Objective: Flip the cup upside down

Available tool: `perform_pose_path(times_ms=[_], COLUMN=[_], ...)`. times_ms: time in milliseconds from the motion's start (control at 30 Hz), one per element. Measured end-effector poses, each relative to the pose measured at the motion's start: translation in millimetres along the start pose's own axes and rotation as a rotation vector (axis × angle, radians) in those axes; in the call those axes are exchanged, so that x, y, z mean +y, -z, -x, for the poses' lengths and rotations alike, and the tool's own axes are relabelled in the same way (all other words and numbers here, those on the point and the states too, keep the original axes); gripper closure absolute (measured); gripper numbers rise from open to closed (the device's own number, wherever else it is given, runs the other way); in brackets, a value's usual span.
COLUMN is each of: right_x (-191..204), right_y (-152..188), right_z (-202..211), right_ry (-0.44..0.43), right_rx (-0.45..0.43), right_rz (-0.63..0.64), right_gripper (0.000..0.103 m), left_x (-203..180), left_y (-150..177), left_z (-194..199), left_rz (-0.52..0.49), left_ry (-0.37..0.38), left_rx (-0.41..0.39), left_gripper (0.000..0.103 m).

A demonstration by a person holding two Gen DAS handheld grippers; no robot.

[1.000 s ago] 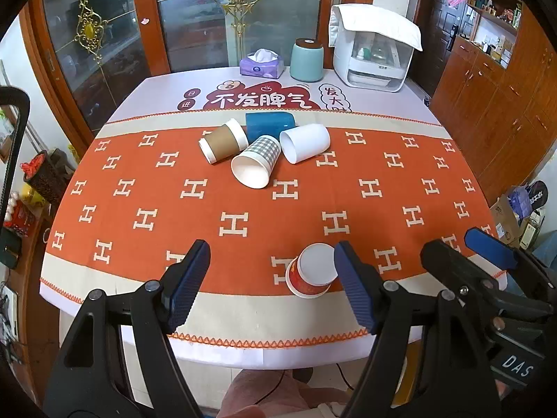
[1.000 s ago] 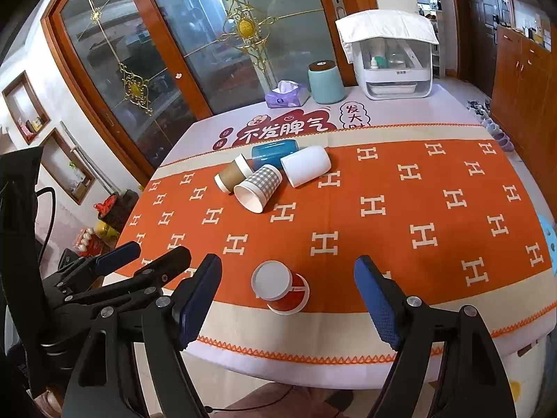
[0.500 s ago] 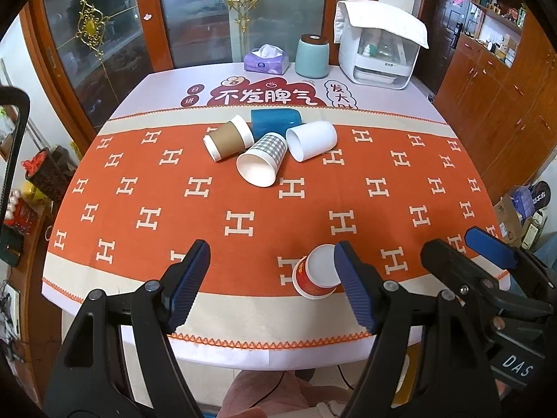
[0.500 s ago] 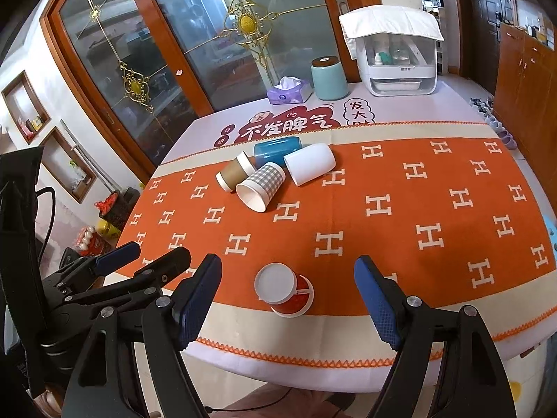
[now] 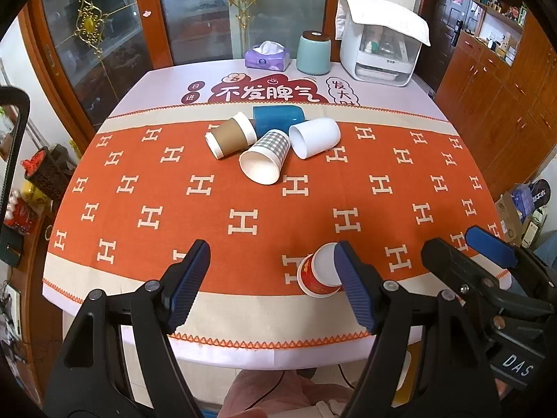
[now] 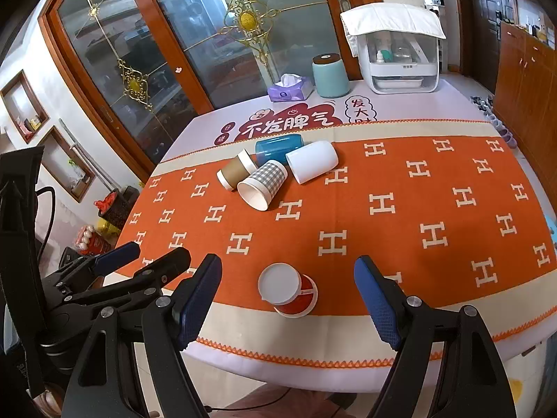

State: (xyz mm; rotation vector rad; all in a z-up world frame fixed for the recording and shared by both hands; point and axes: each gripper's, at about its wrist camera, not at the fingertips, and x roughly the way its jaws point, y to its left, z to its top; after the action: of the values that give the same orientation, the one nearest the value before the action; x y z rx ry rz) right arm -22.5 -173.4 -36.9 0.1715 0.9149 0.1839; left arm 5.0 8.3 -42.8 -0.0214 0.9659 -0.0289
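A red paper cup stands upside down near the table's front edge, white base up; in the left wrist view the red cup is partly hidden behind my left gripper's right finger. Several cups lie on their sides mid-table: a brown cup, a grey checked cup, a white cup and a blue cup. My left gripper is open and empty over the front edge. My right gripper is open and empty, with the red cup between its fingers but apart from them.
The table carries an orange H-patterned cloth. At the back stand a purple tissue box, a teal canister and a white appliance. Glass doors are behind, wooden cabinets to the right.
Both grippers have drawn back slightly toward the front edge, still open. The cups have not moved on the table.
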Motion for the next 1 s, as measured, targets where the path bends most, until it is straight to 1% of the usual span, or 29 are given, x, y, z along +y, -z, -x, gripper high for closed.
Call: perform_pose_path(times_ms=[200, 1000], right_x=[1.9, -0.8], right_y=[3.6, 2.9], right_z=[-8.1, -10.9], right_ry=[-0.001, -0.005], right_rx=[0.006, 0.011], right_rz=[-0.009, -0.012], right_gripper=[0.023, 0.023], left_x=[2.3, 4.3], left_y=[0.9, 0.5], left_z=[-1.9, -7.2], left_rz=[0.001, -0.003], left_ry=[0.003, -0.001], left_rx=[0.006, 0.017], left_gripper=[0.032, 0.032])
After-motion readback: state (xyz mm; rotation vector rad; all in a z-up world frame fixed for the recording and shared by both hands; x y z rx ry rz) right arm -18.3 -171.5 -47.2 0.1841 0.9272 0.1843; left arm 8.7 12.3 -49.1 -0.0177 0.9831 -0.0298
